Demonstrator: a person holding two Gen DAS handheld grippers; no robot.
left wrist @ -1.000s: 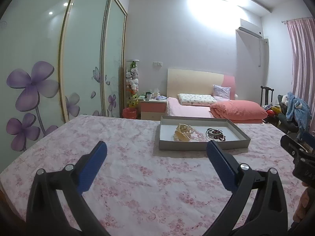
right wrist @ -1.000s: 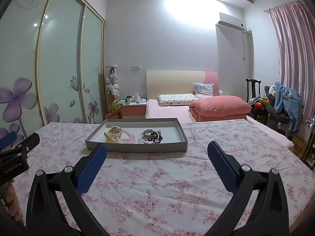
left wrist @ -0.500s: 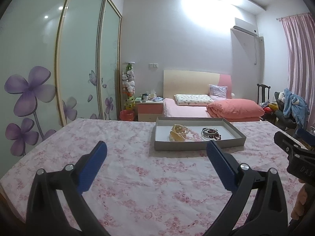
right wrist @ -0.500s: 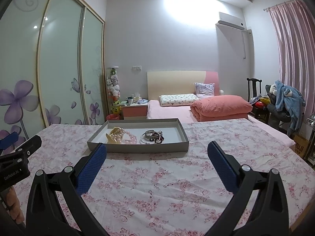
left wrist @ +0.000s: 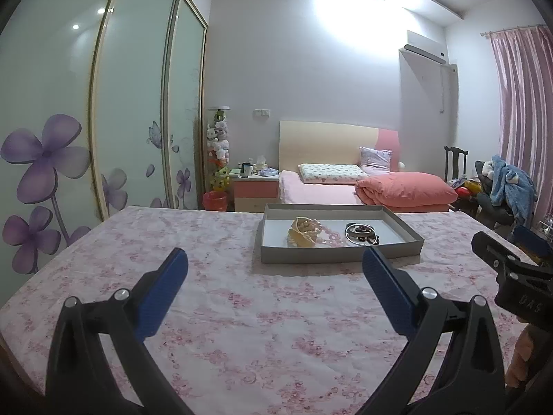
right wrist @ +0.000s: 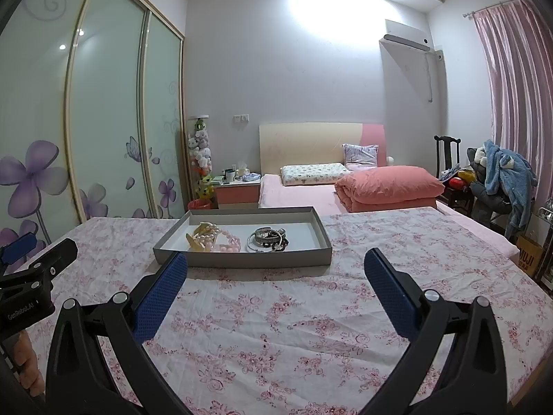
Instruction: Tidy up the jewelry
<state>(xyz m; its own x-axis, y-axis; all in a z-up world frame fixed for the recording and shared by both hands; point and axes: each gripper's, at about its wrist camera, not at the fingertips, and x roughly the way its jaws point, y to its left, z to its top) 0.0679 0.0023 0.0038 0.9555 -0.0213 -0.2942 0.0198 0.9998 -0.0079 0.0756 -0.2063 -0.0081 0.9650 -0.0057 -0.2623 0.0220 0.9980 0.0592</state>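
**Slowly closing on the tray, both grippers empty**

Now your two grippers sit a little nearer the grey tray (right wrist: 242, 257) than a second ago: it fills more of both views, and in the right wrist view its near wall has come down to meet the left blue pad. The left gripper (left wrist: 273, 276) and the right gripper (right wrist: 276, 276) both stand spread wide with nothing between their pads, as they did before.

Nothing in the tray has shifted. The pearl and pink bead pieces (right wrist: 211, 238) lie in a loose heap toward its left end, with the dark and silver bangles (right wrist: 268, 240) just beside them near the middle; the right end is bare. The tray rests on the floral cloth (right wrist: 293, 328) near the table's far edge.

You have only drawn nearer, so the sorting itself stands as it was. Whether these heaps are sorted or awaiting sorting, the views do not settle.
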